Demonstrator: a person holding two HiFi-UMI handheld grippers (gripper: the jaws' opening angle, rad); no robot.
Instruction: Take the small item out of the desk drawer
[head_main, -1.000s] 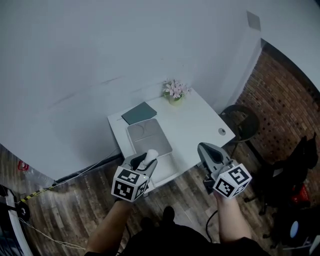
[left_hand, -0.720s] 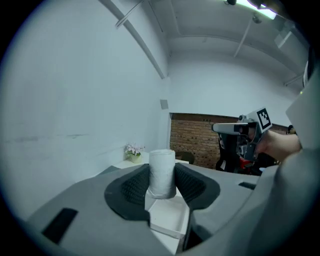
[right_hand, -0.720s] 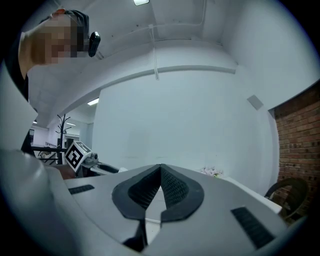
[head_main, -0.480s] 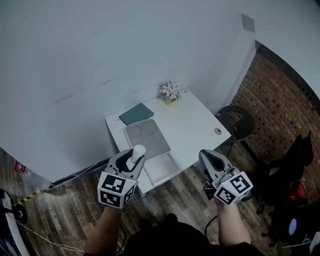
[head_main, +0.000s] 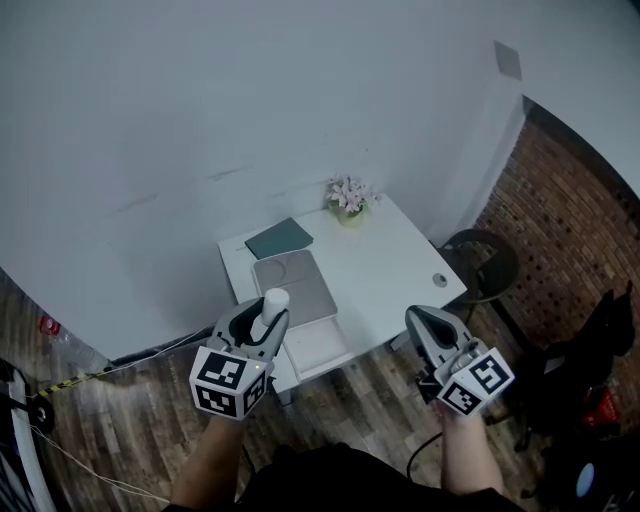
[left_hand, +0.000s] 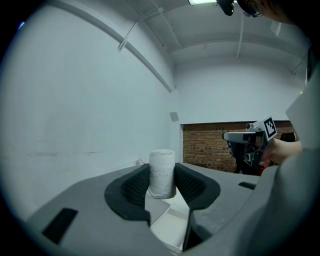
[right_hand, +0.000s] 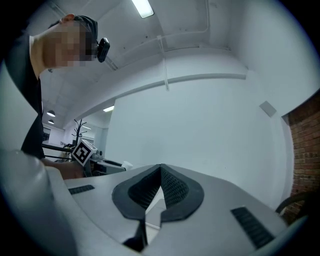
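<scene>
My left gripper (head_main: 262, 318) is shut on a small white cylinder (head_main: 272, 305), held upright above the floor in front of the white desk (head_main: 390, 260). In the left gripper view the white cylinder (left_hand: 162, 172) stands clamped between the dark pads. The desk drawer (head_main: 318, 345) hangs pulled out at the desk's front left, its pale inside showing nothing. My right gripper (head_main: 428, 322) is shut with nothing in it, raised off the desk's front right corner; in the right gripper view its jaws (right_hand: 160, 187) meet at the tips.
On the desk lie a grey laptop (head_main: 294, 285), a dark green notebook (head_main: 279, 239) and a pot of pink flowers (head_main: 350, 195). A round cable hole (head_main: 438, 280) marks the desk's right edge. A dark stool (head_main: 485, 262) stands right of it, before a brick wall (head_main: 560, 230).
My left gripper has drawn back from the drawer toward me with the white cylinder in it. The right gripper has stayed shut and shifted only slightly.
</scene>
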